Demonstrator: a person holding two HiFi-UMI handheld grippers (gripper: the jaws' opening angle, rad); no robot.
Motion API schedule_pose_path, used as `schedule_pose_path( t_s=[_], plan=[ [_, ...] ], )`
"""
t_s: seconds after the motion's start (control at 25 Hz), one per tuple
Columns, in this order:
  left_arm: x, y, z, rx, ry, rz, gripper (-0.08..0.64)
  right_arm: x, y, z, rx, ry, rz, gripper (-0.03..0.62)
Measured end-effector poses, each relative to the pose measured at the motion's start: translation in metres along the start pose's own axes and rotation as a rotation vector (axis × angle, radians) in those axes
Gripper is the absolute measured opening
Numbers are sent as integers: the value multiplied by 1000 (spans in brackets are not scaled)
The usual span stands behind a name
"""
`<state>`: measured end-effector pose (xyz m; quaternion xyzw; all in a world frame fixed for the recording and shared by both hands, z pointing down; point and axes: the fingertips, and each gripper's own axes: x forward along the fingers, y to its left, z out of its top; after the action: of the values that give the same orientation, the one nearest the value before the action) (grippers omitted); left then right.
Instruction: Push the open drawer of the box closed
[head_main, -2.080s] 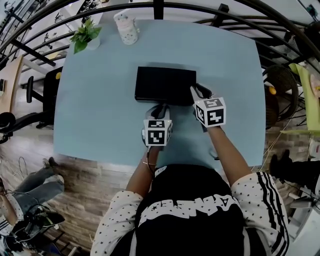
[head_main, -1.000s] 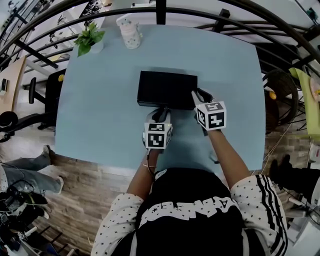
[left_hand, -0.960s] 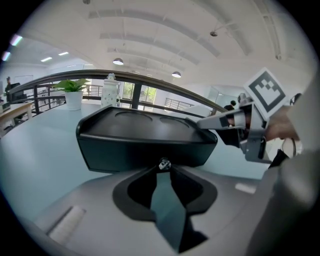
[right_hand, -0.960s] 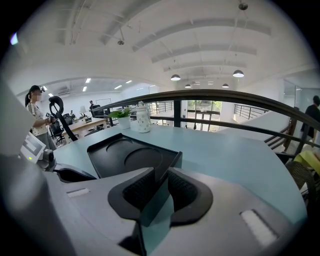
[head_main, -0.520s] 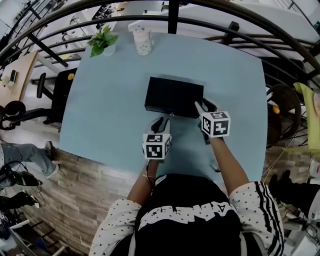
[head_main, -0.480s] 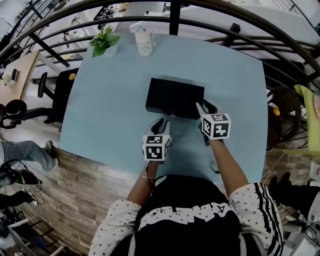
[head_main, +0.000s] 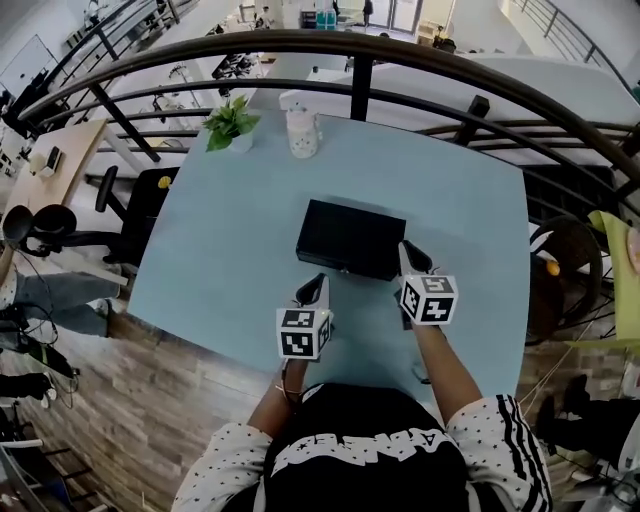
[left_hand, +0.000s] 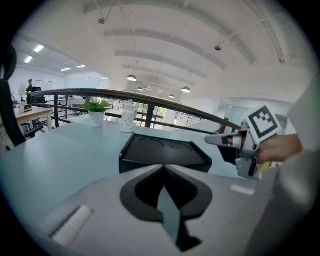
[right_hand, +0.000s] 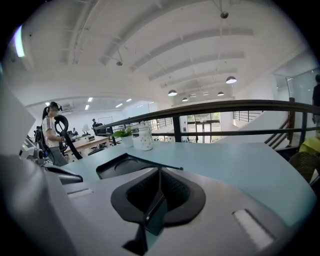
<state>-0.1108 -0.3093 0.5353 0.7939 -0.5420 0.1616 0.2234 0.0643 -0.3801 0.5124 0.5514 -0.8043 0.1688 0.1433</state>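
An open-plan office on an upper level. A pale blue table (head_main: 220, 230) stands beside a curved black railing (head_main: 300, 45), with a wooden desk (head_main: 60, 150) and a black office chair (head_main: 130, 215) to one side on wood-look flooring (head_main: 170, 400). Overhead, a white vaulted ceiling (right_hand: 150, 40) carries round pendant lamps (right_hand: 231, 80). More desks (right_hand: 92, 142) stand in the distance.

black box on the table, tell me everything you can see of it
The black box is a flat, matte rectangle lying level near the middle of the light blue table. Its top has a raised rim and two shallow round recesses. No drawer sticks out; the front looks flush. Nothing lies on it. The right gripper, jaws just closed further on nothing, hovers by its right front corner, seemingly not touching.
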Motion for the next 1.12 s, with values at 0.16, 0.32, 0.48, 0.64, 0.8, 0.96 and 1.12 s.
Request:
schedule_pose_path(
  t_s=[0.16, 0.32, 0.48, 0.64, 0.8, 0.96, 1.12],
  plan=[
    [-12, -13, 22, 33, -43, -8, 0, -17, 1, 12, 10, -54, 28, -3],
    [-23, -25, 43, 61, -80, -12, 0, -34, 3, 25, 27, -103, 85, -3],
    [-33, -38, 64, 96, -119, -20, 0, -54, 8, 38, 15, -135, 140, -3],
    [-43, -52, 80, 132, -152, -27, 0, -75, 17, 51, -5, -168, 190, -3],
    [-45, -65, 93, 166, -179, -38, 0, -90, 25, 66, -42, -212, 226, -3],
    [-45, -74, 99, 178, -194, -45, 0, -102, 30, 70, -98, -231, 240, -3],
    [-45, -78, 100, 175, -196, -51, 0, -108, 32, 70, -119, -232, 240, -3]
  ],
)
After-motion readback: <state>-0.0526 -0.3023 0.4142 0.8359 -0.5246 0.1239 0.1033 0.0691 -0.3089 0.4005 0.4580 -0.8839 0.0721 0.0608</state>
